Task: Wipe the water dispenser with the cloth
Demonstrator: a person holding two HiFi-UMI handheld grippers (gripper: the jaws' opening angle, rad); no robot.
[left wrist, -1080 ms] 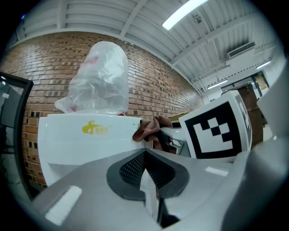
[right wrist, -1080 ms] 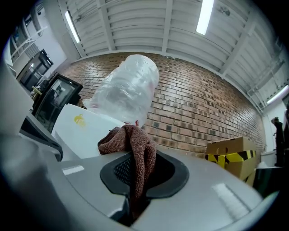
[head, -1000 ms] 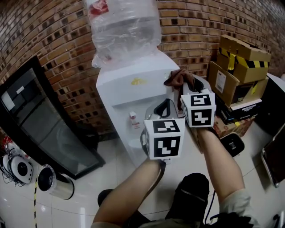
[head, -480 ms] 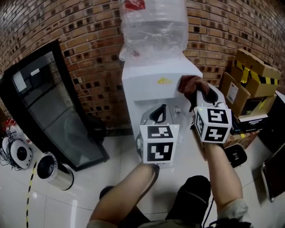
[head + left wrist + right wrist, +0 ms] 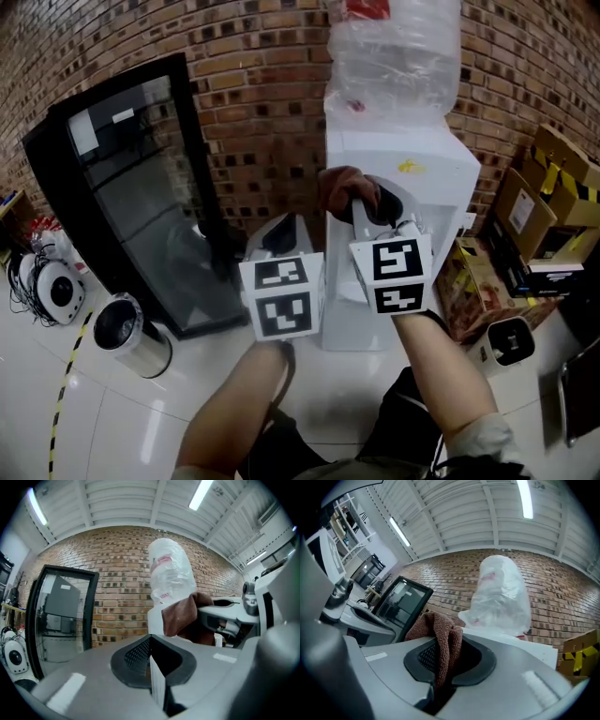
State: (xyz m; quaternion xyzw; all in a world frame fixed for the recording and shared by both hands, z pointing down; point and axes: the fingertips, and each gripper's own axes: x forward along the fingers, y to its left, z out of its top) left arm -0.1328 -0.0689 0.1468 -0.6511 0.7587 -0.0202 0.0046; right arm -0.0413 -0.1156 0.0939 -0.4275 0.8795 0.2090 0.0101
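Cloth [image 5: 439,632] between jaws of right tool [image 5: 446,666]

A red-brown brick wall [image 5: 253,103] backs the room. A black-framed glass panel [image 5: 141,187] leans against it on the glossy white tiled floor [image 5: 112,422], near a shiny metal cylinder [image 5: 131,337]. Brown cardboard boxes [image 5: 553,178] are stacked at the right. Fluorescent tubes [image 5: 201,494] light the white ribbed ceiling [image 5: 126,498].

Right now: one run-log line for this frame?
right gripper: shut on cloth | left gripper: shut, empty | cloth near water dispenser, contact unclear
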